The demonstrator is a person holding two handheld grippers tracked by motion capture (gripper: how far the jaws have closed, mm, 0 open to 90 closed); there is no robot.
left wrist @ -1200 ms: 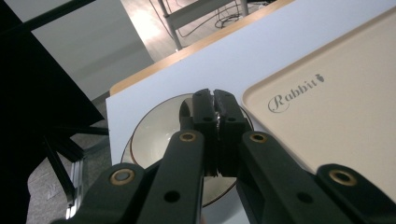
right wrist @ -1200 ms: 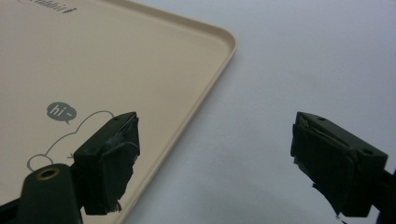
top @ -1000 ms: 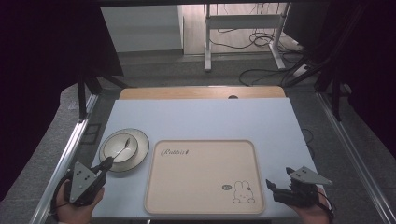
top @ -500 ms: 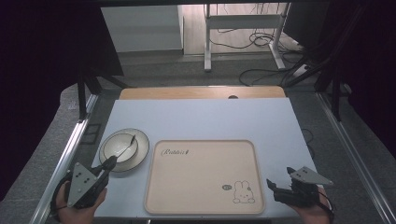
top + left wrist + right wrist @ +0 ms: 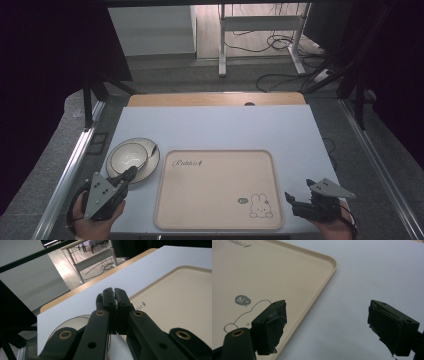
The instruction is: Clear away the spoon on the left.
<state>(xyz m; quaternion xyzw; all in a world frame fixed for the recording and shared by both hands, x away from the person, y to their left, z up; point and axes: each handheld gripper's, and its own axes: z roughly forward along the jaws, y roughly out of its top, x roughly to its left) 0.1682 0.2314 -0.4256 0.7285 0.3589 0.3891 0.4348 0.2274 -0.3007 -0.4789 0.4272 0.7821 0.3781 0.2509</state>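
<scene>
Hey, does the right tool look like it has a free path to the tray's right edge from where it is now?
Probably yes. The right tool hangs open just beside the tray, with only bare table around its jaws.

Overhead forward-down view; two close tongs-mounted views, all sharing the tray [image 5: 215, 192].

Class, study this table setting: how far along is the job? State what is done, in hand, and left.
Done: nothing obvious; the beige tray lies bare. In hand: the left claw is shut at the near rim of the plate holding a bowl and spoon. Left: presumably moving dishes to the tray; the right claw waits open.
</scene>
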